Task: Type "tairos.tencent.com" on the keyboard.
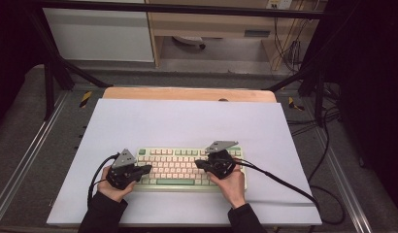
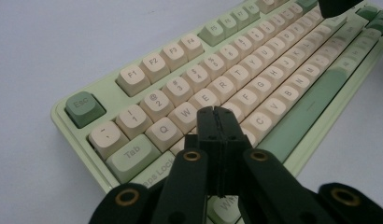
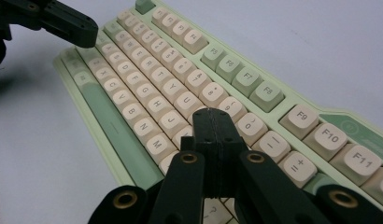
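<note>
A pale green keyboard (image 1: 180,166) with cream and green keys lies on the white sheet near the front of the table. My left gripper (image 1: 149,169) hovers over its left end, jaws pressed together and empty. From the left gripper view its tips (image 2: 216,112) sit above the keys (image 2: 236,88) just below W and E. My right gripper (image 1: 197,164) is over the right half, also shut with nothing held. In the right gripper view its tips (image 3: 213,114) hang over the keyboard (image 3: 147,93) near the J, K and M keys, and the left gripper (image 3: 82,32) shows at the far end.
A white sheet (image 1: 187,121) covers most of the wooden table (image 1: 187,93). Black cables (image 1: 284,182) trail from both grippers toward the right and front edges. Metal frame bars and rails (image 1: 37,141) run along the table's sides.
</note>
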### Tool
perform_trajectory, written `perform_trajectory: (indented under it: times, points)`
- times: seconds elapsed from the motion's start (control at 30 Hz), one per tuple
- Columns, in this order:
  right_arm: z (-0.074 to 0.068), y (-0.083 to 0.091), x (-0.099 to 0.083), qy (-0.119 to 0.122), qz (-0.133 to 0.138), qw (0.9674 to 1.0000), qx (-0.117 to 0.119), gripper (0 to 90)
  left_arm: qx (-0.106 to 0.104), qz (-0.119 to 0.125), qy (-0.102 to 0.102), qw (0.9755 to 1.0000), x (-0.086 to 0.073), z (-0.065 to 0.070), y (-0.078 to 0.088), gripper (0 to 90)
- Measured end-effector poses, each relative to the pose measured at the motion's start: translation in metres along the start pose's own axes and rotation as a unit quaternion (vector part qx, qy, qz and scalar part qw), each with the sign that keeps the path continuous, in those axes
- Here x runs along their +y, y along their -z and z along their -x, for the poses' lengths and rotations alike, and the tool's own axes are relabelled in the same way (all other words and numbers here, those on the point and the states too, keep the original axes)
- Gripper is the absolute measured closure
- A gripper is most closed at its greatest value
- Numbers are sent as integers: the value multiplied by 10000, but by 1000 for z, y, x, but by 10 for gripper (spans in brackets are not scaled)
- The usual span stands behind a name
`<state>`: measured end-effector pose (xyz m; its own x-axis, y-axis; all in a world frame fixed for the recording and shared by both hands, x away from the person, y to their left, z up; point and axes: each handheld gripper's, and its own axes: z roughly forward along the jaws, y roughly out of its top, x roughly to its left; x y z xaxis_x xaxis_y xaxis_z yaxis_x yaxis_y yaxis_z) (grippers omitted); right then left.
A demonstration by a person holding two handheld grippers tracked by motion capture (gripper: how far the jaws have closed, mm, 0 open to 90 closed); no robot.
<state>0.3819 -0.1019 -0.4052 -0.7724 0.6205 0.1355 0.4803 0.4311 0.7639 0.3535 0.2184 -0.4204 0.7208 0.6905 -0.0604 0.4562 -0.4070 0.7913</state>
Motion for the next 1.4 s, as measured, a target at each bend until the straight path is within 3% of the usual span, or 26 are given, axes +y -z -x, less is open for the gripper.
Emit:
perform_trajectory:
  times: [0.9,1.4]
  points:
    - [7,33,-21,-84,50,9999,-23,900,28,-62,-46,10000,6,8,-12,899]
    - [5,33,-34,-125,32,9999,72,900,101,-142,-55,9998,4,6,-22,899]
